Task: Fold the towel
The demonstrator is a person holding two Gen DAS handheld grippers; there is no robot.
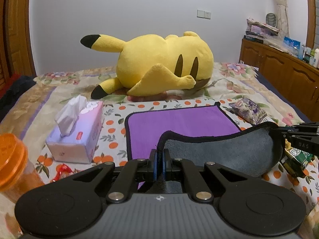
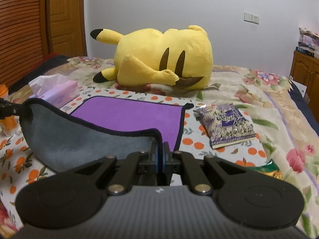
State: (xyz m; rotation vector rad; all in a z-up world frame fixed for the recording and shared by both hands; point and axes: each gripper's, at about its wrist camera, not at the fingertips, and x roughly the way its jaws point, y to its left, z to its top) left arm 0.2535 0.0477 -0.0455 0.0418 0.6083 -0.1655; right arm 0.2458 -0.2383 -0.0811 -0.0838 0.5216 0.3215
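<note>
we hold the purple, grey-backed, black-trimmed microfibre towel (image 1: pixel 179 123) by its near corners, left gripper (image 1: pixel 159 159) and right gripper (image 2: pixel 161 153) both clamped on the hem; uneven carrying risks a skewed fold.

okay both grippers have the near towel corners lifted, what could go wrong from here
The left gripper and right gripper pinch only the towel hem, so a corner might slip. The lifted edge sags between them, so the fold may land crooked. The tissue box sits close and could get bumped.

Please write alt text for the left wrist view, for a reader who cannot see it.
The left gripper, jaws shut, holds a corner of the purple towel raised, grey underside showing; the right gripper holds the other corner. Behind lie a tissue box and yellow plush.
</note>
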